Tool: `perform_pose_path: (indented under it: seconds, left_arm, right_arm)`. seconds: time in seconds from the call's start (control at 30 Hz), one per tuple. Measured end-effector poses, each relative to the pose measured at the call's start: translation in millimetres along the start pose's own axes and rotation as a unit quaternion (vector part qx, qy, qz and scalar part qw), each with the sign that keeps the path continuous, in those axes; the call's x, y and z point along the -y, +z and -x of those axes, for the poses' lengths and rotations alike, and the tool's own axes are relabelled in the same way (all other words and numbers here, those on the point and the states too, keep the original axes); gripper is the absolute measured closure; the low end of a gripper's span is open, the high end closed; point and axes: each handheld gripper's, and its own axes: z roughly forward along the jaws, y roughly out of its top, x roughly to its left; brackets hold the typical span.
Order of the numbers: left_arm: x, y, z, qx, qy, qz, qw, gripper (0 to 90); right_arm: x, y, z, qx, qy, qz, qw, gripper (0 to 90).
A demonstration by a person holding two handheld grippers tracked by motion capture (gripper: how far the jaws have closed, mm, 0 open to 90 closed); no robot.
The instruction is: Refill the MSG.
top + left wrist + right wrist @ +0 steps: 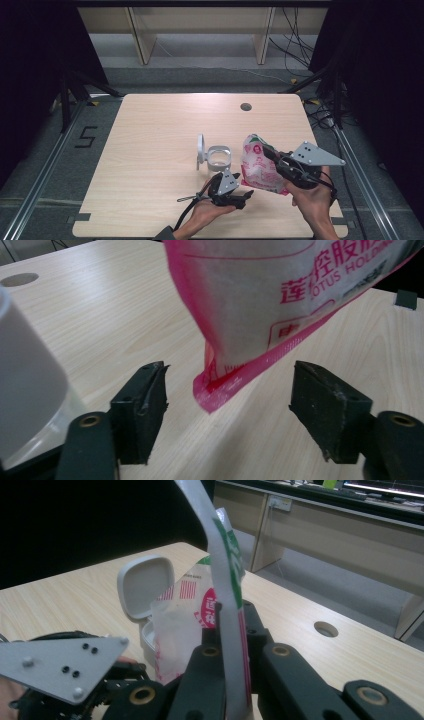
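A pink-and-white plastic bag (257, 170) with red print stands upright on the table's front right. My right gripper (268, 151) is shut on the bag's upper edge; in the right gripper view the white and green strip of the bag (226, 570) rises from between the closed jaws (231, 617). My left gripper (244, 196) is open, low beside the bag's bottom left corner. In the left gripper view that pink sealed corner (220, 392) hangs between the spread jaws, touching neither pad. A white container (218, 157) stands left of the bag with its lid (200, 150) open.
The wooden table (150, 150) has a round cable hole (245, 106) at the back. The container's side (25, 375) is close to my left jaw. Rails and cables run on the floor around the table, with wooden furniture legs behind.
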Motion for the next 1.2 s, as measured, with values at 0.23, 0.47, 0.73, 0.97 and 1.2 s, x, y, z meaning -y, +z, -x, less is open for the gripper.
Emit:
perform_pose_path:
  seconds: [0.23, 0.47, 0.73, 0.97, 1.2]
  left_arm:
    - [-2.5, 4.2, 2.6, -0.028, 0.019, 0.0, 0.9994, 55.5]
    - [-5.2, 4.7, 2.8, -0.025, -0.023, 0.024, 0.9991, 67.7]
    - [1.4, 9.5, 10.6, 0.021, -0.096, 0.05, 0.9939, 69.7]
    - [1.4, 8.6, 12.7, 0.025, -0.117, 0.072, 0.9902, 70.5]
    - [0.4, 8.2, 10.9, 0.037, -0.154, 0.086, 0.9836, 71.2]
  right_arm:
    - [-8.1, 4.6, -4.7, -0.003, -0.019, 0.005, 0.9998, 90.0]
    - [-18.1, 14.5, 1.3, 0.001, -0.015, -0.001, 0.9999, 90.0]
    - [-21.6, 35.4, 10.8, -0.001, 0.003, -0.012, 0.9999, 90.0]
    - [-31.9, 51.8, 3.6, -0.011, -0.015, -0.021, 0.9996, 90.0]
    - [-42.7, 78.0, -7.8, -0.023, -0.02, -0.036, 0.9989, 90.0]
